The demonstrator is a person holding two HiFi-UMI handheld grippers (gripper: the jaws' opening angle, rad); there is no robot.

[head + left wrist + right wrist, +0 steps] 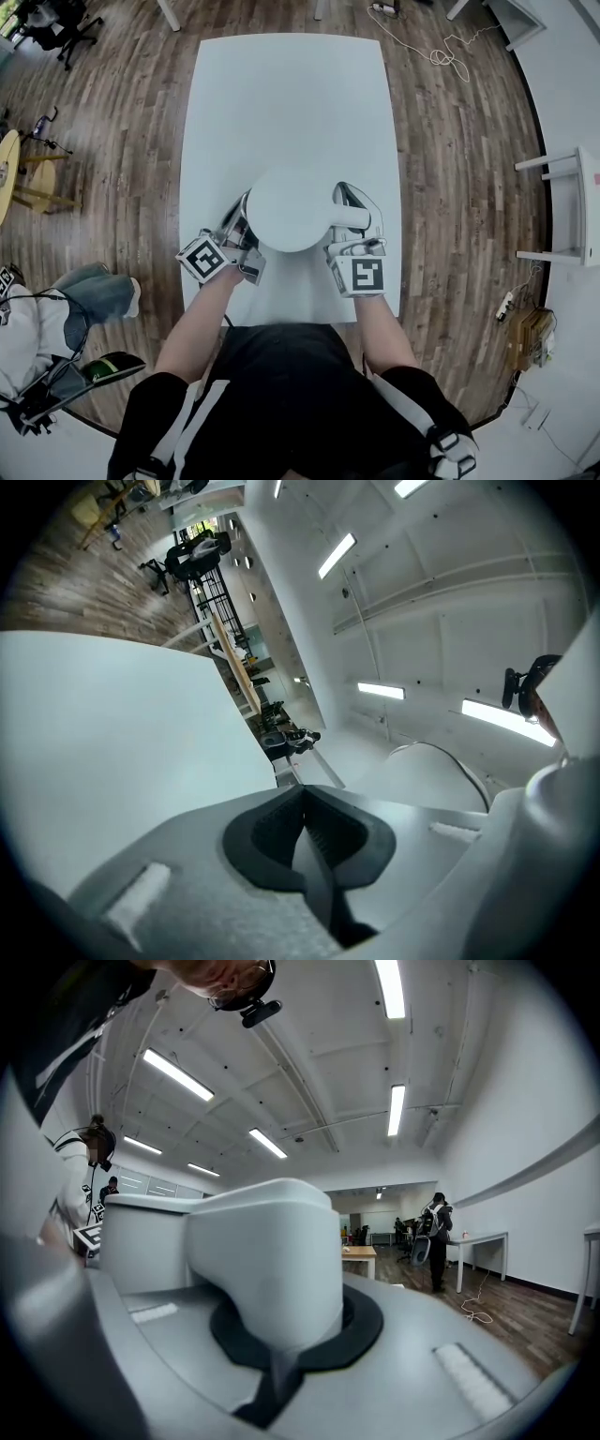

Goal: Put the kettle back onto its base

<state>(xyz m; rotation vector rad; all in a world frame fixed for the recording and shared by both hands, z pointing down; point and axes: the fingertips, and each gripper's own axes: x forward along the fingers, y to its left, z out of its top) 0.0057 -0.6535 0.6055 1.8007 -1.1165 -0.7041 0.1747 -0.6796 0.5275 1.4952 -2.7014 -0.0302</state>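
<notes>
A white kettle (289, 208), seen from above as a round lid, stands over the near half of the white table (281, 94). Its handle (351, 214) points right. My right gripper (354, 236) is shut on that handle, and in the right gripper view the white handle (267, 1260) fills the gap between the black pads, with the kettle body (141, 1241) to the left. My left gripper (242, 230) sits against the kettle's left side, its jaws shut (305, 819) with nothing clearly between them. The base shows in no view; the kettle hides what lies under it.
The table's near edge (281, 319) is just in front of the person's body. Wood floor surrounds the table, with a cable (441, 52) at the far right, a white stand (562, 206) to the right and chairs at the far left. A standing person (436, 1232) is far off.
</notes>
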